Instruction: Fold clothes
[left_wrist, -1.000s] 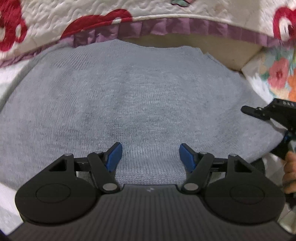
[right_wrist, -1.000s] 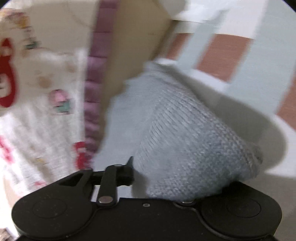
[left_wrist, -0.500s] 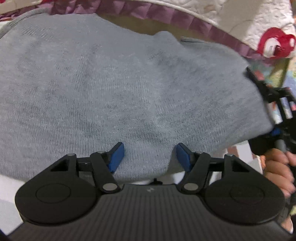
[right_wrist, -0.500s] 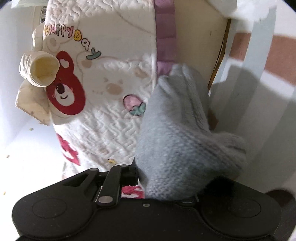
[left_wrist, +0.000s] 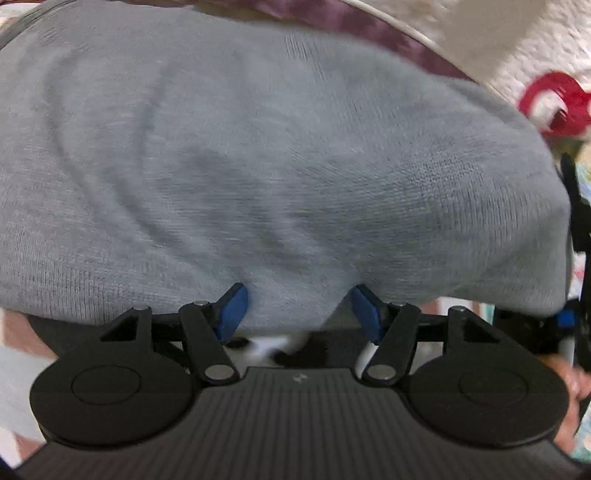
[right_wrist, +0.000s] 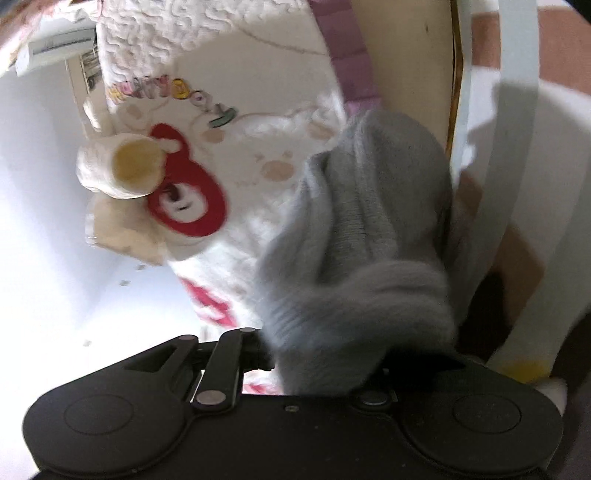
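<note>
A grey knit sweater (left_wrist: 258, 166) fills the left wrist view, hanging off the bed's edge. My left gripper (left_wrist: 298, 312) has its blue pads pressed into a wide puckered fold of the hem, and creases spread out from them. In the right wrist view a thick bunch of the same sweater (right_wrist: 369, 221) is clamped in my right gripper (right_wrist: 325, 365), and the cloth hides its right finger. The right gripper (left_wrist: 576, 229) also shows at the far right of the left view, at the sweater's other corner, with a hand (left_wrist: 569, 380) below it.
A white quilted bedspread (right_wrist: 229, 122) with red bear prints and a purple frill (left_wrist: 369, 22) lies behind the sweater. On it sits a cream rolled cushion (right_wrist: 122, 166). The bed's wooden side (right_wrist: 406, 55) and a brown and white tiled floor (right_wrist: 517, 192) are to the right.
The left pads have drawn in on the hem and lifted it, and floor now shows beneath. The right gripper has swung up from the floor side to face the bed, still gripping its bunch.
</note>
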